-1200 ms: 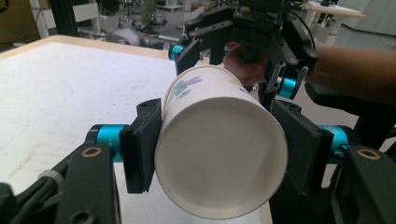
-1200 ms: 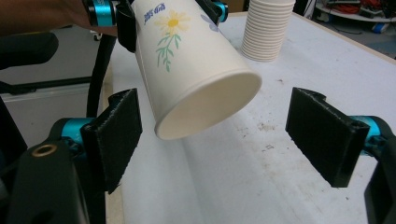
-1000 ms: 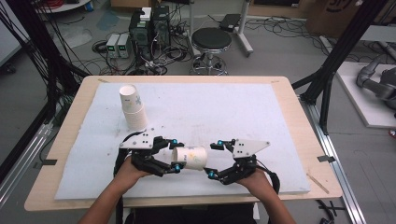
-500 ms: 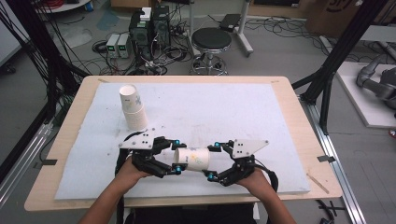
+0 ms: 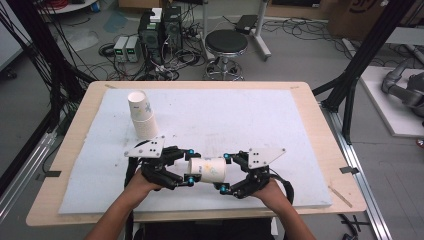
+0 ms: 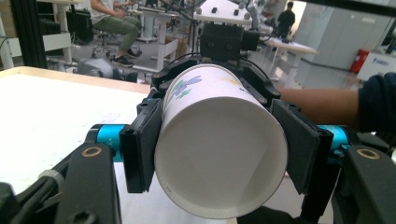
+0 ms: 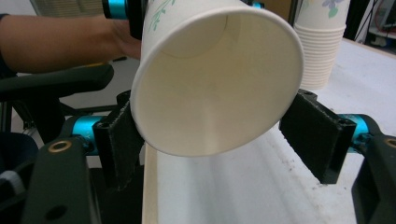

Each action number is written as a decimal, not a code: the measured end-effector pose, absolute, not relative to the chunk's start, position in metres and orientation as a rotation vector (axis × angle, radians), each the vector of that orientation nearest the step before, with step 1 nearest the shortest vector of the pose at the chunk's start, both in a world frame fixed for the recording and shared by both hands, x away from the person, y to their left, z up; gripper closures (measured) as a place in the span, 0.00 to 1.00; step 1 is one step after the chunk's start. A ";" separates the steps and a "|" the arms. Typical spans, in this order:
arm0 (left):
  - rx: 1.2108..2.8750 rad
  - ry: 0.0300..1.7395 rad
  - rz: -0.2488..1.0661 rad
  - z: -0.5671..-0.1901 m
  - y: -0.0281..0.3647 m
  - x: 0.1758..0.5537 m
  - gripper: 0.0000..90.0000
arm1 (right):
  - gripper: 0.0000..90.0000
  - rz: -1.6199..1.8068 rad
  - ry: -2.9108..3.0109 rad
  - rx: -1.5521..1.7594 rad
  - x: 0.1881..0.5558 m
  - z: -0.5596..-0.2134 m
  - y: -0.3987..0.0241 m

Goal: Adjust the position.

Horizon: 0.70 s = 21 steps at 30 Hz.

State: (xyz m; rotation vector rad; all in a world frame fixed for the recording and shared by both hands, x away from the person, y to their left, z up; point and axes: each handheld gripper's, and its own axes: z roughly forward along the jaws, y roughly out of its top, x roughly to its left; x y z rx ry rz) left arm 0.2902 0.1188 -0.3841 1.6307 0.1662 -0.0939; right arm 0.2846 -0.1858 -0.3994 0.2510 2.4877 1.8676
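right gripper [image 5: 222, 173] jaws have just been closing around the paper cup [image 5: 206, 170], not yet pinching; left gripper [image 5: 189, 167] clamps it.

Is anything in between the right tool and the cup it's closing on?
No. The cup already sits between the right tool's jaws, which have just been closing. One pad touches its side; the other has bare space before it. The left tool holds the other end.

No text, label, brand or number can be read. The paper cup [image 6: 219, 144] bears only a purple-and-green floral print, as does the stack of cups [image 5: 141, 116]. A white cabinet [image 6: 380, 64] far off carries small blue lettering, too blurred to make out.
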 end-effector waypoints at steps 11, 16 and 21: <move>1.639 0.178 -0.092 -0.385 0.121 0.289 0.39 | 0.32 1.878 2.484 0.237 0.286 -0.398 -0.186; 1.710 0.236 -0.009 -0.378 0.120 0.286 0.16 | 0.32 1.823 2.527 0.238 0.287 -0.395 -0.186; 1.795 0.253 0.031 -0.372 0.121 0.284 0.15 | 0.32 1.685 2.604 0.236 0.289 -0.390 -0.184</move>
